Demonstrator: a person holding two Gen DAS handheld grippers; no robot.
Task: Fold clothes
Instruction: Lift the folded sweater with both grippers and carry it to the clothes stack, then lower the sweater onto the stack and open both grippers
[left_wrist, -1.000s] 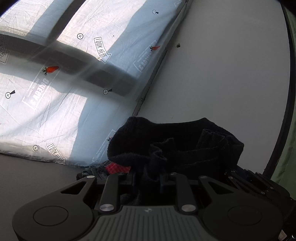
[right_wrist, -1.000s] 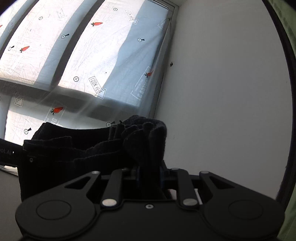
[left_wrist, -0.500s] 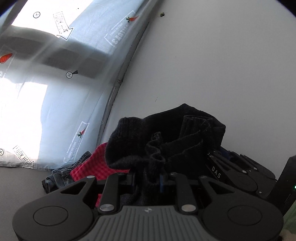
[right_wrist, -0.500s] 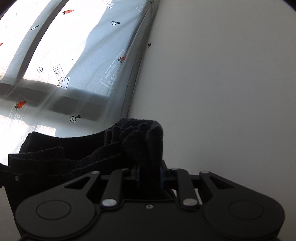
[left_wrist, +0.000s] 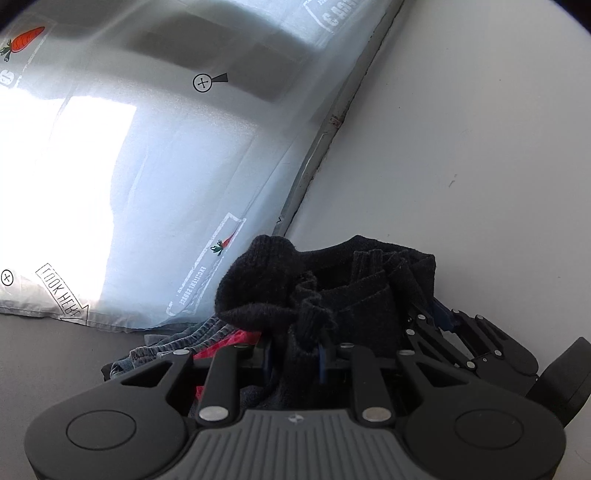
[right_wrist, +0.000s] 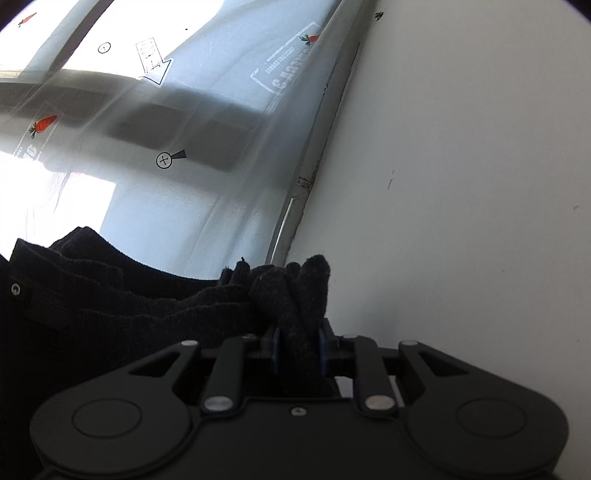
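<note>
I hold the black sweater (left_wrist: 332, 288) with both jaws closed on it, left gripper (left_wrist: 295, 354) and right gripper (right_wrist: 297, 350), to spread it for folding.

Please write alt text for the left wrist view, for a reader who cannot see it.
The left claw is shut on a bunched black knit garment, which the right claw also reaches. Under it lie denim and red cloth, beside a pale carrot-printed sheet and a white wall.

Two wrist fisheyes, close above bunched black knit garment (left_wrist: 332, 291), both toward carrot-print sheet (right_wrist: 192, 206).
</note>
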